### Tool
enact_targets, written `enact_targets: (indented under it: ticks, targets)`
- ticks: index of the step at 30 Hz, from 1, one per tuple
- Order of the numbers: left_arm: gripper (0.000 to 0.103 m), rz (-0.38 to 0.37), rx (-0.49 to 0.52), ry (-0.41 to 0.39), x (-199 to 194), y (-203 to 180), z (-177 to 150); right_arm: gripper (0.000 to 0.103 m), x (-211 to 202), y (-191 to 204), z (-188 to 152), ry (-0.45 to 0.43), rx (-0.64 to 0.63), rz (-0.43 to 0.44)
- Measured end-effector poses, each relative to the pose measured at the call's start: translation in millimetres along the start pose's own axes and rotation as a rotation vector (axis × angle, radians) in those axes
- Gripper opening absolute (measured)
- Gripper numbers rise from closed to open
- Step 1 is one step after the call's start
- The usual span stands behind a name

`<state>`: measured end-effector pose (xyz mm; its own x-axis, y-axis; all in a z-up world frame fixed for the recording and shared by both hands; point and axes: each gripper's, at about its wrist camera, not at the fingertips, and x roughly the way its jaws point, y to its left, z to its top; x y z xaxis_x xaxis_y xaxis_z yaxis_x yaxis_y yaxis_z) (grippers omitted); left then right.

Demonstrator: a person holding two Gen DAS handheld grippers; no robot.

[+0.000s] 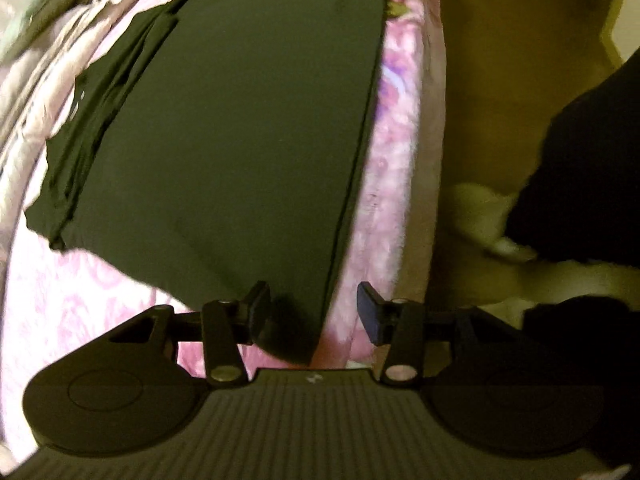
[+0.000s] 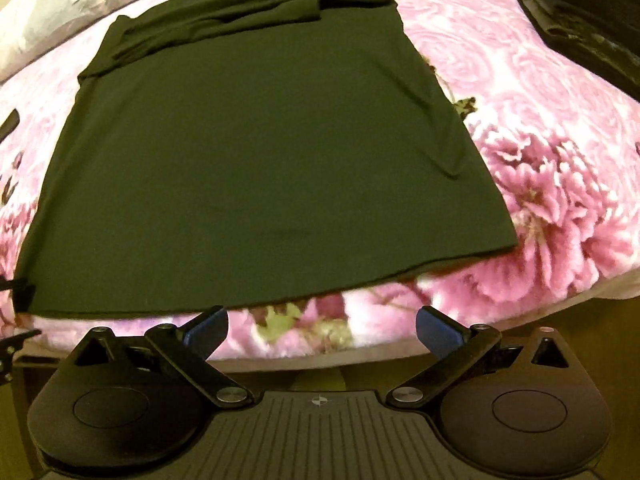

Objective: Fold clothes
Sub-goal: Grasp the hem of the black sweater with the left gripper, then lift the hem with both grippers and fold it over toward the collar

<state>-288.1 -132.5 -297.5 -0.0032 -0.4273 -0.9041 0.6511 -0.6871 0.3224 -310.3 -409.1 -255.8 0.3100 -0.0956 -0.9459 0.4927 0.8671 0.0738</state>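
A dark green T-shirt (image 2: 256,152) lies spread flat on a bed covered with a pink rose-print blanket (image 2: 552,168), its sleeves folded across the upper part. The right gripper (image 2: 322,326) hovers at the near edge of the bed with its blue-padded fingers (image 2: 434,326) spread wide and holding nothing; the shirt's hem lies just ahead of them, the left fingertip close to the hem though contact cannot be judged. In the left wrist view, the left gripper (image 1: 314,310) also stands with fingers apart, less widely, empty, over a lower corner of the shirt (image 1: 224,140), whose side edge runs between the two fingers toward the bed's edge. Small white markings near the shirt's collar are too blurred to read. A stack of dark folded cloth (image 2: 588,16) rests at the far right of the blanket, well apart from the shirt
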Motion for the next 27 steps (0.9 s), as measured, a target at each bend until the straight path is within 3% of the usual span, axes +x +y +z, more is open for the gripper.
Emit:
enact_targets:
  ticks: [5, 9, 11, 13, 18, 24, 26, 27]
  targets:
    - [0.043, 0.034, 0.005, 0.015, 19, -1, 17, 0.103, 0, -6, -1, -0.001, -0.058, 0.000]
    - [0.013, -0.022, -0.078, 0.039, 16, 14, 18, 0.102, 0, -12, 0, -0.017, -0.147, 0.017]
    - [0.004, -0.009, -0.092, 0.046, 10, 17, 18, 0.103, -3, -7, -2, -0.042, -0.231, 0.032]
    - [0.003, 0.016, -0.098, 0.051, 5, 18, 18, 0.103, -5, 1, -4, -0.068, -0.331, 0.045]
    - [0.003, 0.012, -0.179, 0.046, -5, 31, 25, 0.103, 9, 43, -31, -0.168, -0.716, 0.086]
    - [0.003, 0.024, -0.324, 0.007, -24, 53, 25, 0.102, 44, 83, -63, -0.351, -1.031, 0.053]
    - [0.003, 0.029, -0.361, -0.007, -34, 61, 23, 0.086, 55, 84, -63, -0.406, -1.066, 0.007]
    - [0.003, 0.031, -0.378, -0.013, -39, 64, 21, 0.086, 57, 79, -62, -0.422, -1.075, -0.013]
